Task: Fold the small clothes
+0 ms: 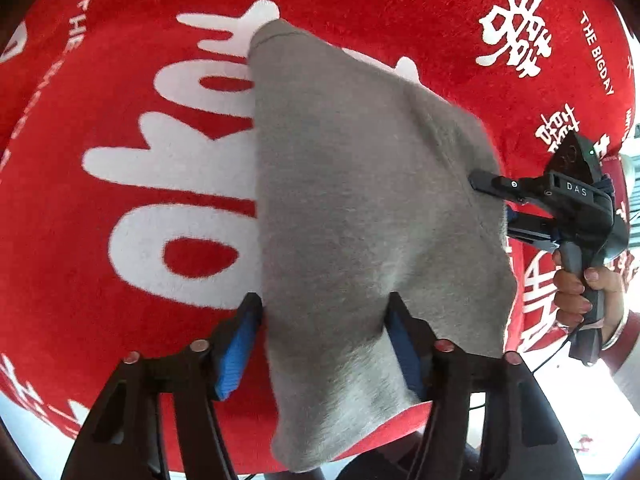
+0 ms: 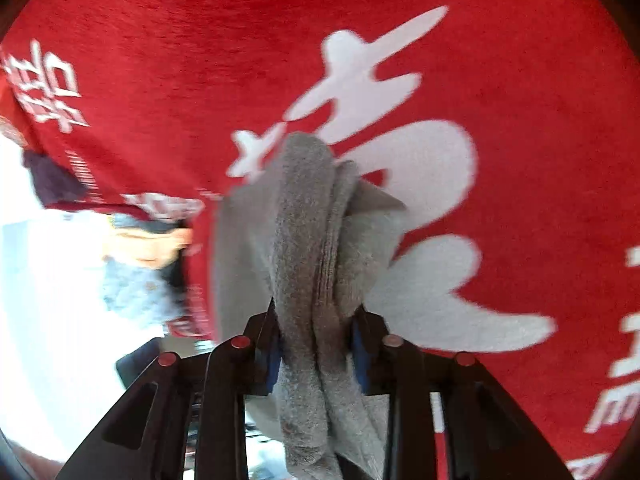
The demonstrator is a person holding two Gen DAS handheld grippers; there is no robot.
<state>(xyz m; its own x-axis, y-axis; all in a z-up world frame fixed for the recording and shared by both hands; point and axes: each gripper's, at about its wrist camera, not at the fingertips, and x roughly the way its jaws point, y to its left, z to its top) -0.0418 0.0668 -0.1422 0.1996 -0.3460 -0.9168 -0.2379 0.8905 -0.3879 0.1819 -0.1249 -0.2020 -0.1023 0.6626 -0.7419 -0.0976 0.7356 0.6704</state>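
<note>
A small grey garment point(image 1: 360, 200) is held up above a red cloth with white lettering point(image 1: 120, 120). My left gripper point(image 1: 324, 320) has its blue-padded fingers point(image 1: 236, 356) wide apart, and the grey fabric passes loosely between them. My right gripper point(image 1: 504, 212) shows at the right of the left wrist view, its fingers closed on the garment's right edge. In the right wrist view my right gripper point(image 2: 316, 332) is shut on a bunched fold of the grey garment point(image 2: 304, 240). Part of the garment hangs below both grippers.
The red cloth point(image 2: 500, 100) covers the surface under both grippers. Its edge point(image 2: 192, 240) runs down the left of the right wrist view, with a bright pale area point(image 2: 52, 300) beyond. A person's hand point(image 1: 576, 292) holds the right gripper's handle.
</note>
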